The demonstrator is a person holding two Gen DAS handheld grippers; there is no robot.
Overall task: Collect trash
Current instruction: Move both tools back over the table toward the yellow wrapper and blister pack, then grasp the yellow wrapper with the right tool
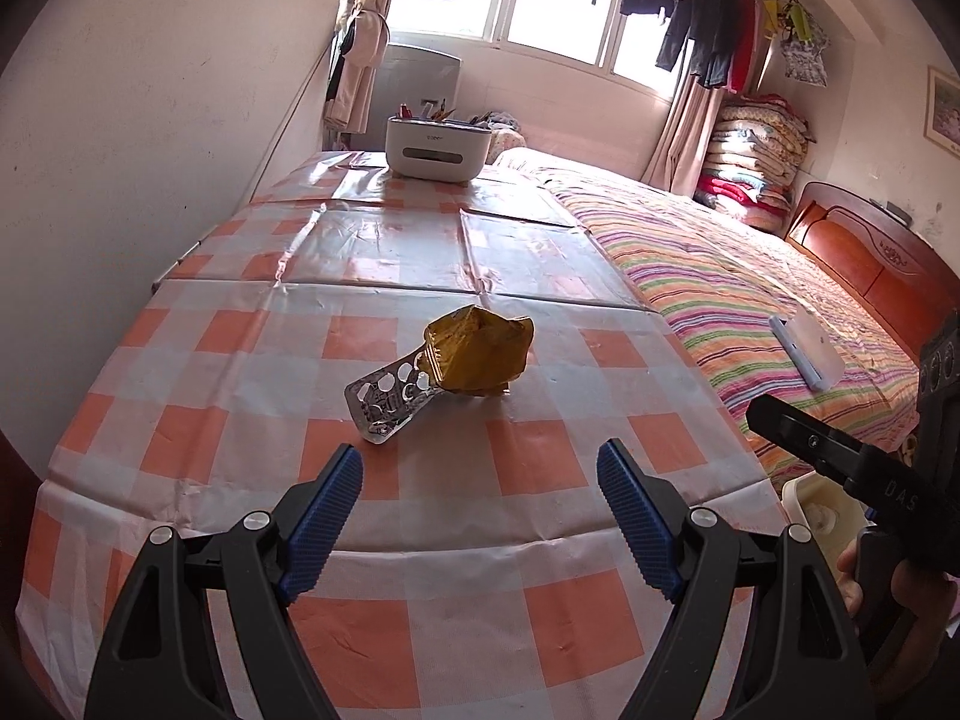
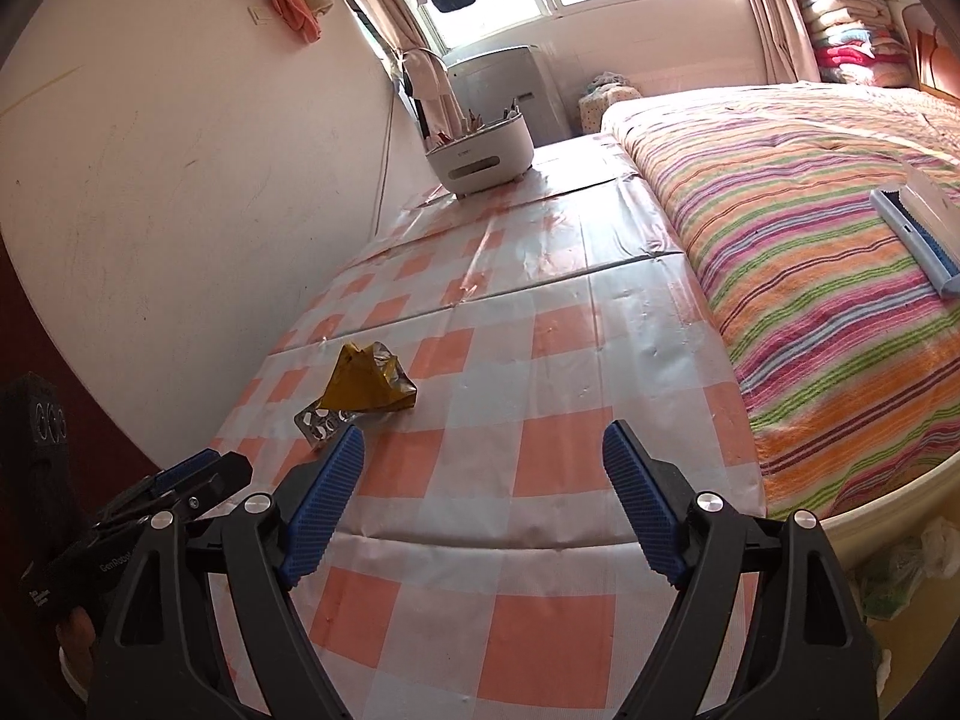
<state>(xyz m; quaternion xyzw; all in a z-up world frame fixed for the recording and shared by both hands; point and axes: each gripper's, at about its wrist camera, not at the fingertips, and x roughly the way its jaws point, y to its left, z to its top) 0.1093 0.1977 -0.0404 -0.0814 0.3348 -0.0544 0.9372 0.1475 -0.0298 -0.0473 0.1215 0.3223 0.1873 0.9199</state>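
A crumpled yellow wrapper (image 1: pixel 478 357) lies on the orange-and-white checked table (image 1: pixel 252 360), partly on top of an empty silver pill blister pack (image 1: pixel 389 399). My left gripper (image 1: pixel 480 468) is open and empty, hovering just short of the blister pack. In the right wrist view the wrapper (image 2: pixel 367 381) and blister pack (image 2: pixel 321 422) lie ahead to the left. My right gripper (image 2: pixel 483 456) is open and empty above the table's near part. The right gripper's finger also shows in the left wrist view (image 1: pixel 810 441), beside the table's right edge.
A white organiser box (image 1: pixel 431 147) with pens stands at the table's far end. A bed with a striped blanket (image 1: pixel 750 276) adjoins the table's right side, with a blue-and-white brush (image 1: pixel 804 354) on it. A white bin (image 1: pixel 822 516) sits below, right of the table.
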